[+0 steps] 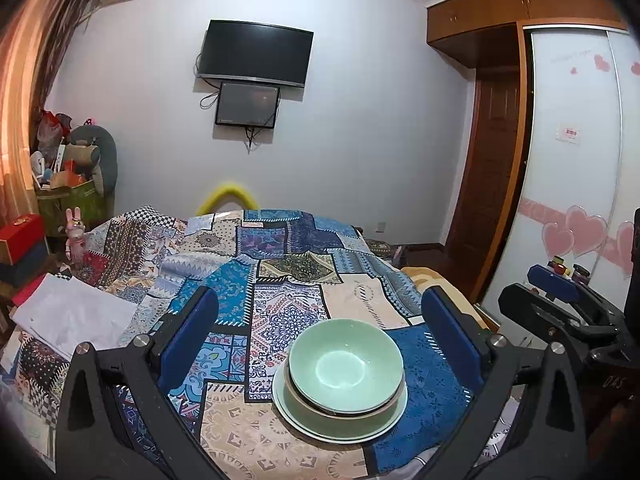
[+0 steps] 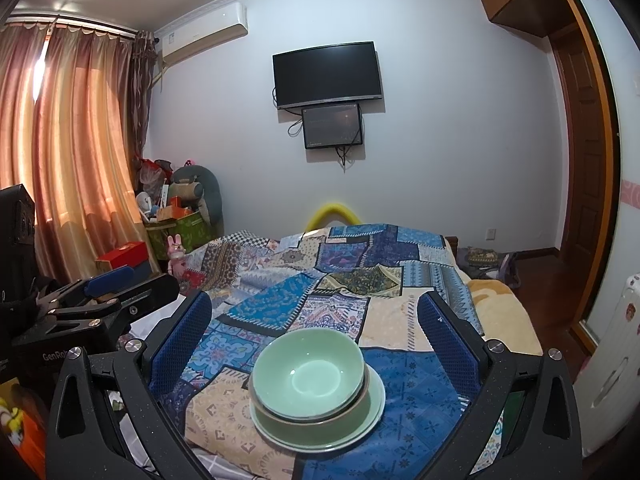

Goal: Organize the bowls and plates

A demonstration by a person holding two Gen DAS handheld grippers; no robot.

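While both grippers' fingers (image 1: 456, 332) gape empty, stacked bowls (image 1: 346, 366) on plate (image 1: 296, 416) lie between, untouched.

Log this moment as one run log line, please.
stage: stacked | green bowls nested on plate on patchwork cloth | left gripper open, empty | right gripper open, empty

- A bed (image 1: 280, 256) carries everything, covered by a patchwork quilt (image 2: 320, 312) of blue, beige and patterned squares.
- Near the front edge, right of centre, a pale green plate (image 1: 304, 420) lies directly on the quilt.
- Green bowls (image 1: 346, 364) sit nested on that plate, open side up.
- At the left side, a folded white cloth (image 1: 76, 316) rests on the bed.
- On the right, a yellow blanket (image 2: 504, 320) shows beyond the quilt's edge.
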